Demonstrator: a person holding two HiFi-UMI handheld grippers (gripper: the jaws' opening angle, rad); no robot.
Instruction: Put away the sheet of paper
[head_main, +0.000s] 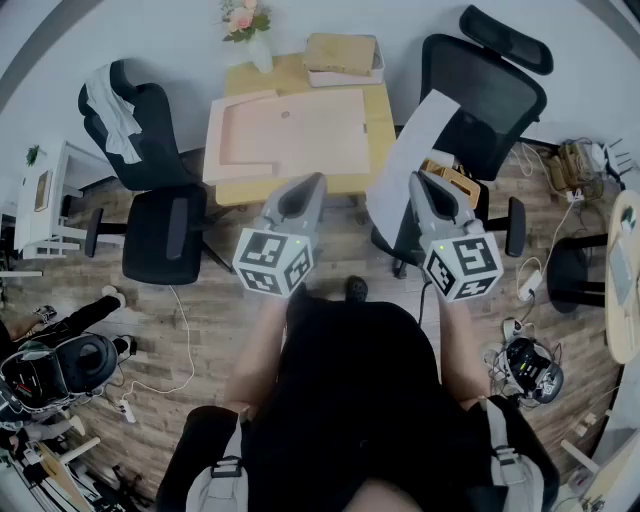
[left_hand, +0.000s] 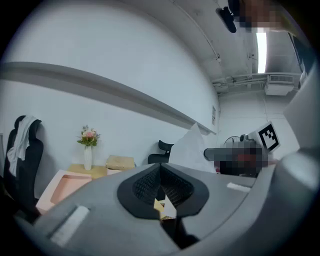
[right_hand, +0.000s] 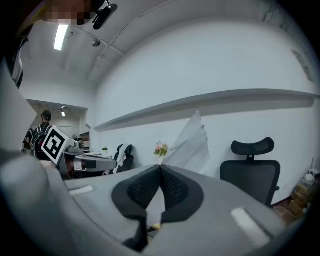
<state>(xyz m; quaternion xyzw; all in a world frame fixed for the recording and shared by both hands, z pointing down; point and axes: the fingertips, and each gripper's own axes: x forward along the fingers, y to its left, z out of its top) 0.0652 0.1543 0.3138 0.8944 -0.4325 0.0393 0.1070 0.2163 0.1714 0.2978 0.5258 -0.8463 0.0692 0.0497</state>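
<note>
Sheet of paper (head_main: 413, 142) in closed right gripper (head_main: 419, 180) (left gripper (head_main: 317, 181) closed, empty).

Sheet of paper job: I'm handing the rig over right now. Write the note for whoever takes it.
Right tongs: shut on the sheet of paper, which stands up above them, in the air.
Left tongs: shut, holding nothing.
Wooden table ahead holds a pink tray and a vase.
Done: sheet is gripped.
Left: put it away; the spot isn't evident.
</note>
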